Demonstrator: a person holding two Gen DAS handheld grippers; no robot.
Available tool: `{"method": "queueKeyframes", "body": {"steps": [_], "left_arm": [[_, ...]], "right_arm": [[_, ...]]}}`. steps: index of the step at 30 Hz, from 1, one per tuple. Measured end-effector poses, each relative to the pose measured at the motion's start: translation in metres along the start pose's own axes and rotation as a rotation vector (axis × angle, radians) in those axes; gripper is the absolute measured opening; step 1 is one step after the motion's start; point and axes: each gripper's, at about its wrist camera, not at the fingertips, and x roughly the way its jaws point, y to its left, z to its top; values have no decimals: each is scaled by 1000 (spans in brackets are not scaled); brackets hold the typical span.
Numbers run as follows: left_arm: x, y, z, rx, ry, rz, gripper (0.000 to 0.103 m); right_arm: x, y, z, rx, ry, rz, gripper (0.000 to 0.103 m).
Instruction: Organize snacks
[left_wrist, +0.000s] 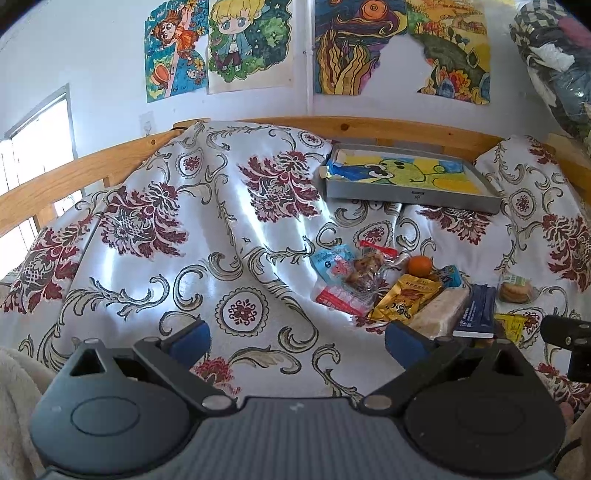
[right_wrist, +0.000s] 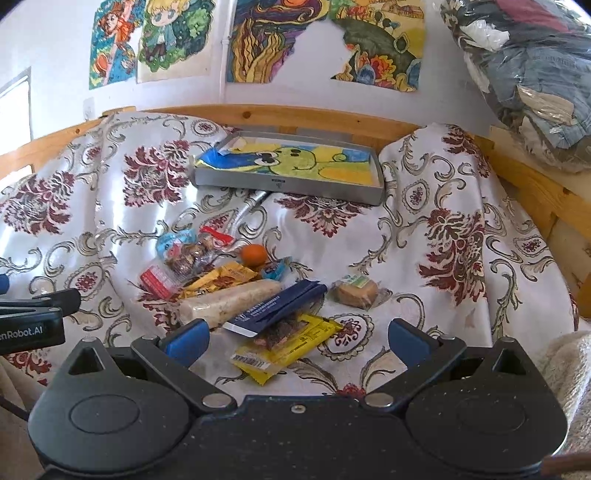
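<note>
The yellow packet (right_wrist: 286, 345) lies between the right gripper's (right_wrist: 295, 341) spread, empty jaws, long axis slanting up to the right. The left gripper (left_wrist: 295, 338), also released, faces bare bedspread (left_wrist: 147, 258); the right is nearer.

Left wrist: low over patterned bedspread (left_wrist: 229, 229), facing headboard wall, snack pile (left_wrist: 402, 288) ahead-right.
Right wrist: same facing, nearer, snack pile (right_wrist: 236, 288) ahead-left.
Shared: pile, grey tray (left_wrist: 410, 194), wall drawings (left_wrist: 221, 44).
</note>
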Motion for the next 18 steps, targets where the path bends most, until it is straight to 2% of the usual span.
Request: {"method": "queueKeyframes", "body": {"steps": [7,18], "left_arm": [[13,-2,7,19,31,-4,102],[48,-16,25,131,89,-83,102]], "right_arm": [[8,-2,5,8,47,-16,102],[43,-21,30,52,148,49,102]]}}
